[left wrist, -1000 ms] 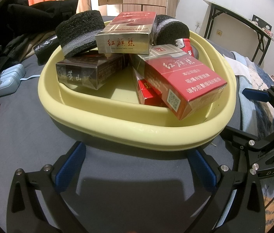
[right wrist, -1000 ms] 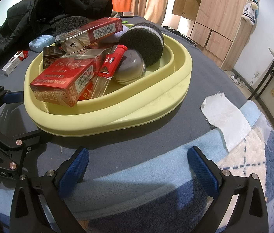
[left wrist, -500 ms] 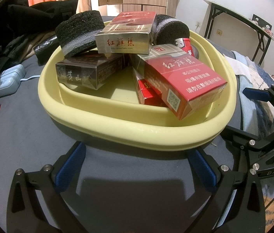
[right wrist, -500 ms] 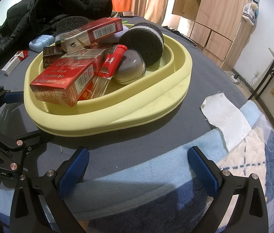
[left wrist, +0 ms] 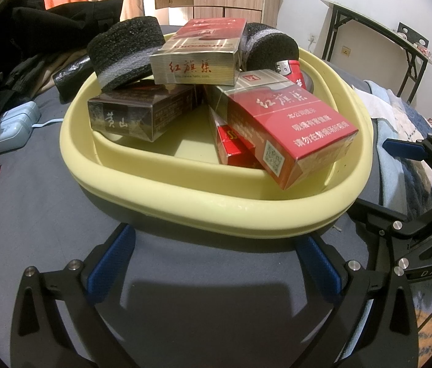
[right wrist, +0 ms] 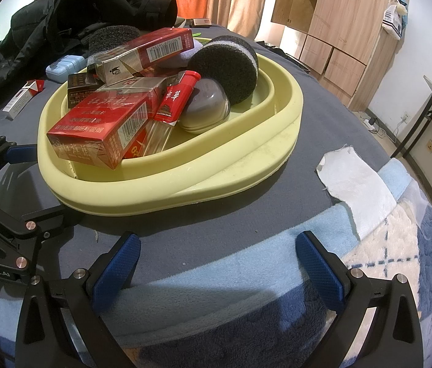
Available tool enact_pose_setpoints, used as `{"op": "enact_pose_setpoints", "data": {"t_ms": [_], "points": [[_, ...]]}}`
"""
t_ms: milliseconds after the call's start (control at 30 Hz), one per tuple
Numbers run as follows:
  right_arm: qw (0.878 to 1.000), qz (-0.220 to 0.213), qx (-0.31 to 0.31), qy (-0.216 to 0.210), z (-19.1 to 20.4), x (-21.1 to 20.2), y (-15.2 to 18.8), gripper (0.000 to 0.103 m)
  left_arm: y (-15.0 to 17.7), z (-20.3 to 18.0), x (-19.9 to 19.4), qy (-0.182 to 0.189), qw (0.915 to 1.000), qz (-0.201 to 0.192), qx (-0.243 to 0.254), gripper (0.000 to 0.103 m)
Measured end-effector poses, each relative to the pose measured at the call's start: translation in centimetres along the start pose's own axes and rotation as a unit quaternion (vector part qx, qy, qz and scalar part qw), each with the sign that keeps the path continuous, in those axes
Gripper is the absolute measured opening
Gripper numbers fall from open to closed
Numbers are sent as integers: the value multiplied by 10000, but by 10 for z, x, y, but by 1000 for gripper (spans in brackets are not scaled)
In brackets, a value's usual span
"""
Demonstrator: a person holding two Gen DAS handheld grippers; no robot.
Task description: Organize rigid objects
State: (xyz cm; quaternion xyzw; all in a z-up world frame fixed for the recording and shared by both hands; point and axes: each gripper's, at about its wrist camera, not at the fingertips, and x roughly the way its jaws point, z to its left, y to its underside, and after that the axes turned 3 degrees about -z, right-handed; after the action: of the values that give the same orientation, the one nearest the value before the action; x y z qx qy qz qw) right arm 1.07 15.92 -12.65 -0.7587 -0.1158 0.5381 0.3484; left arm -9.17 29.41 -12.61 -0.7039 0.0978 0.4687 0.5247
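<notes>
Both views are evenly and brightly lit from overhead indoor light, colours clean and focus sharp across the centre. Soft dark shadows lie on the grey bedcover (left wrist: 47,214) under the yellow basin (left wrist: 216,205) and beneath each tool. Small glare glints on the basin's rim. Fisheye bending curves the edges, with black vignetted corners.

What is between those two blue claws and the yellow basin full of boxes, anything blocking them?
Nothing visible. Only bare grey bedcover lies between the open left gripper and the yellow basin. The open right gripper also faces the basin's rim across bare cover. The red cigarette pack overhangs the inner rim nearest them.
</notes>
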Motion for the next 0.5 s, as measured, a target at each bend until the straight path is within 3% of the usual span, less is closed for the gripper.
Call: {"op": "enact_pose_setpoints", "data": {"t_ms": [500], "points": [[10000,-2,4,-4,0,0,0,103,0,2,0,32,10000,3,-26,103]]}}
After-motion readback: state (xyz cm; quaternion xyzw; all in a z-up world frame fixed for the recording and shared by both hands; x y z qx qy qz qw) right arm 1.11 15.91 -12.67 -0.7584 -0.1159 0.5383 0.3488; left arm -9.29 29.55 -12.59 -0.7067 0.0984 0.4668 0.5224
